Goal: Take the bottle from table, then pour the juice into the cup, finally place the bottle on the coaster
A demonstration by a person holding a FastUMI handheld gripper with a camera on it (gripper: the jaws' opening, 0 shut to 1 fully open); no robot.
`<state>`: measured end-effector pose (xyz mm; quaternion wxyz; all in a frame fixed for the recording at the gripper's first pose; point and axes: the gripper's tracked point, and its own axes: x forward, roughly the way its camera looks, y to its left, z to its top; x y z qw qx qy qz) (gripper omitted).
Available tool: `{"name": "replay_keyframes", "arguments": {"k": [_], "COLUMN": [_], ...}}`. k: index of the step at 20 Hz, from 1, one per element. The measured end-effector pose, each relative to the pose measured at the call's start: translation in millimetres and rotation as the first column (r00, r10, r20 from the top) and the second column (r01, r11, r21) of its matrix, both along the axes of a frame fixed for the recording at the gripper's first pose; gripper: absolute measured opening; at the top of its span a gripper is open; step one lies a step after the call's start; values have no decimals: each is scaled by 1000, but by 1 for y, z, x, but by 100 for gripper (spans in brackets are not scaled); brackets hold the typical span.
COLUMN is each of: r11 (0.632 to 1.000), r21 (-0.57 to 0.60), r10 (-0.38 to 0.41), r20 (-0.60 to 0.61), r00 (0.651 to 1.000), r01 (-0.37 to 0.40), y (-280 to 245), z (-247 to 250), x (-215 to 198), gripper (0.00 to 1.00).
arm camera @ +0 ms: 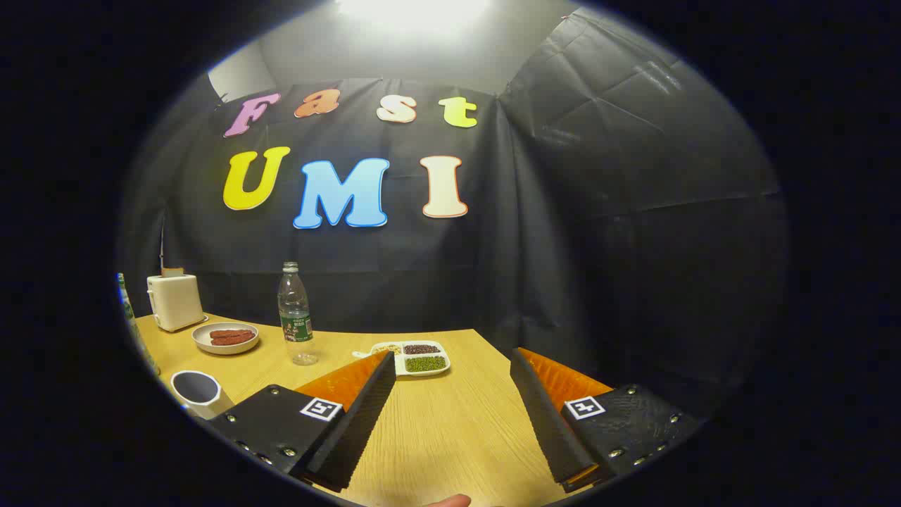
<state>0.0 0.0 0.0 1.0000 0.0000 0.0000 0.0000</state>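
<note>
Spread wide, the hand-held gripper (450, 415) hovers over the table (450, 436) with nothing between its fingers (352, 429); only bare wooden tabletop shows in the gap, and neither finger touches any object. A fingertip of the person (450, 501) peeks in just behind the fingers.

Beyond the left finger, well apart from it, stands the bottle (295, 315), upright on the table, clear plastic with a green label band and a cap on top. The cup (196, 391), a white one with a dark inside, sits on the table just to the left of the left finger, nearer than the bottle. A divided tray (415, 358) holding dark and green beans lies just ahead of the left fingertip, to the right of the bottle. Further left of the bottle is a shallow plate (225, 338) with reddish sausages, and behind that, a white toaster (174, 301) near the booth's black wall. A green-labelled object (134, 324) at the far left of the table is too cut off to identify.
</note>
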Motion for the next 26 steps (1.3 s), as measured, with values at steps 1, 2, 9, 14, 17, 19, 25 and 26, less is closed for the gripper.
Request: {"name": "replay_keyframes", "arguments": {"k": [1, 2, 9, 14, 17, 19, 25, 26], "r11": [1000, 1000, 995, 982, 972, 953, 854, 841], "r21": [-10, -14, 100, 146, 118, 111, 122, 117], "r10": [-6, -7, -24, 95, 184, 262, 491, 517], "r20": [-2, 5, 94, 150, 159, 163, 130, 119], "r00": [1000, 1000, 995, 984, 970, 951, 861, 848], "r01": [6, 7, 14, -117, -204, -282, -506, -529], "y": [6, 14, 89, 164, 219, 261, 381, 394], "z": [6, 15, 50, 62, 59, 54, 29, 23], "x": [-9, -19, -93, -129, -145, -153, -177, -180], "gripper": [99, 99, 99, 99, 99, 99, 99, 99]}}
